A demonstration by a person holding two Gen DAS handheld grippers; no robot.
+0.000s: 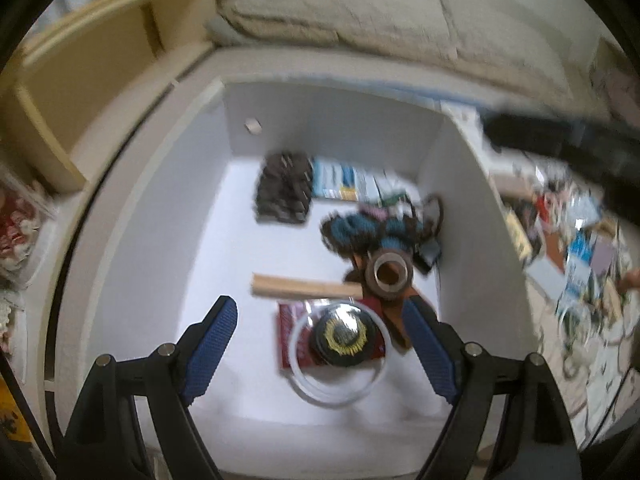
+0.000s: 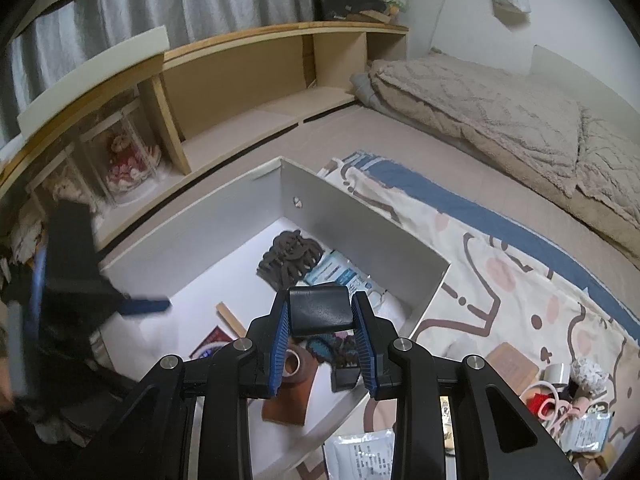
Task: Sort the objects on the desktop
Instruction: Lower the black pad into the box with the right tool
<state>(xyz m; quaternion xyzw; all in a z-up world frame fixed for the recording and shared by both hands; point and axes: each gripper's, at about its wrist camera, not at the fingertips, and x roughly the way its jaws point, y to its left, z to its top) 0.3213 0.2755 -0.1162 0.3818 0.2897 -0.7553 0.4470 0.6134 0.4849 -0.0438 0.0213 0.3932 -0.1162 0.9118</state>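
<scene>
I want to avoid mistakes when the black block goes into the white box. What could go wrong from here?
1. The right gripper pinches the black block only at its lower sides, so it might tilt or slip.
2. Below it the white box is crowded: a tape roll and crocheted pieces lie there, so the block may land on them.
3. The open left gripper hovers in the same box, so the two could collide.
</scene>
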